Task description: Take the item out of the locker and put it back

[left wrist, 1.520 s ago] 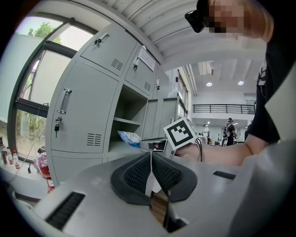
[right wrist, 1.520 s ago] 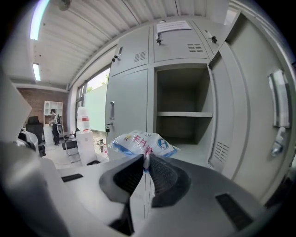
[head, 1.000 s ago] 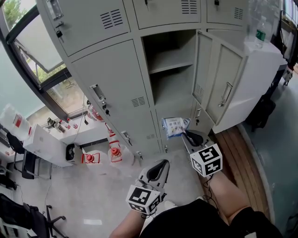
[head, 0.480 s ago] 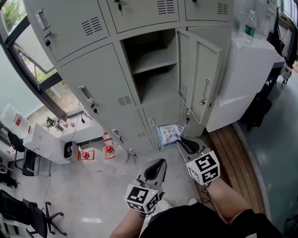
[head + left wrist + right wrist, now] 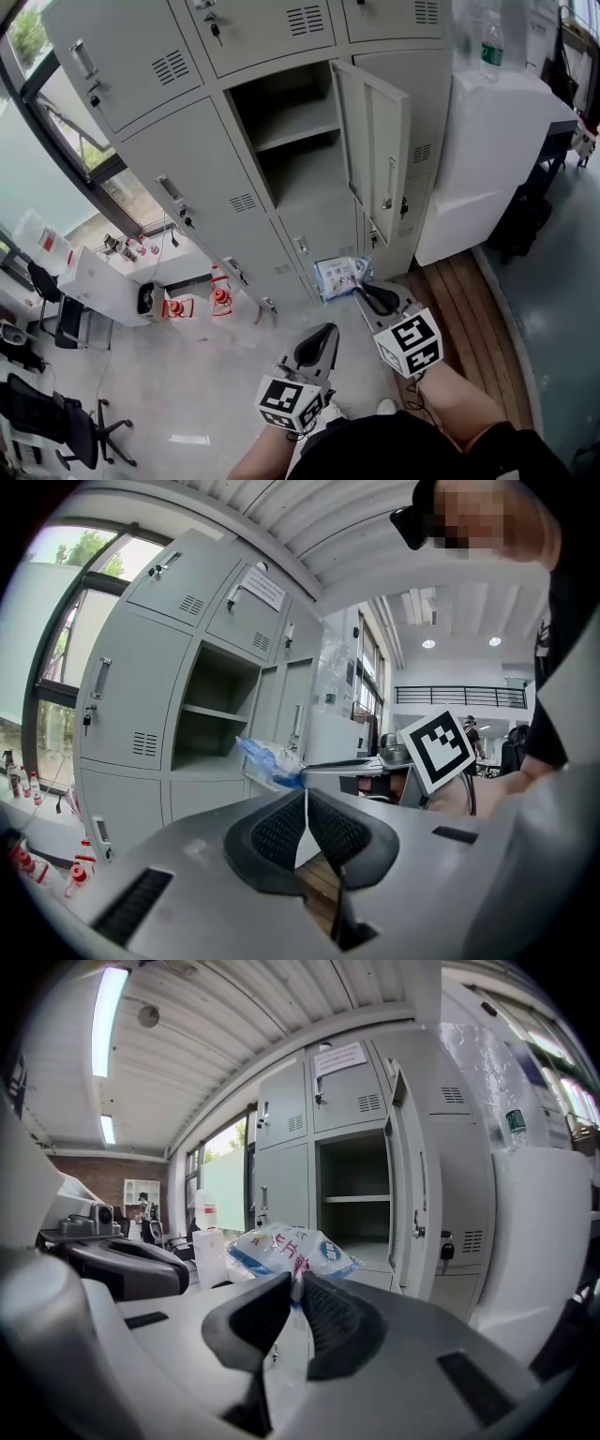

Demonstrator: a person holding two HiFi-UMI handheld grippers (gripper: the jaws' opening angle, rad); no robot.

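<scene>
1. Packet (image 5: 339,277), a blue-and-white printed plastic one, is out of the locker (image 5: 202,150). You hold it in the air in front of the lower doors, below the open compartment (image 5: 300,173) and apart from it.
2. Judging by that, the taking-out half looks done and the putting-back half is left. You need to lift the packet up to the compartment, set it down inside and let go.
3. Your left gripper (image 5: 326,334) has its jaws pressed together with nothing between them. It hangs idle, lower than the right one and just beside it.
4. Your right gripper (image 5: 361,291) is clamped on the near edge of the packet, and the rest of the packet sticks out past the jaw tips.
5. Counting from left to right:
   - A cluster of small red-capped things (image 5: 192,305) sits on the floor, too small to count.
   - You have two grippers and one packet.
   - One compartment is open, with one shelf (image 5: 298,124), and both levels look bare.
   - One door (image 5: 375,150) stands swung out at its right.
   - One bottle (image 5: 491,45) stands on the white cabinet (image 5: 497,141).
</scene>
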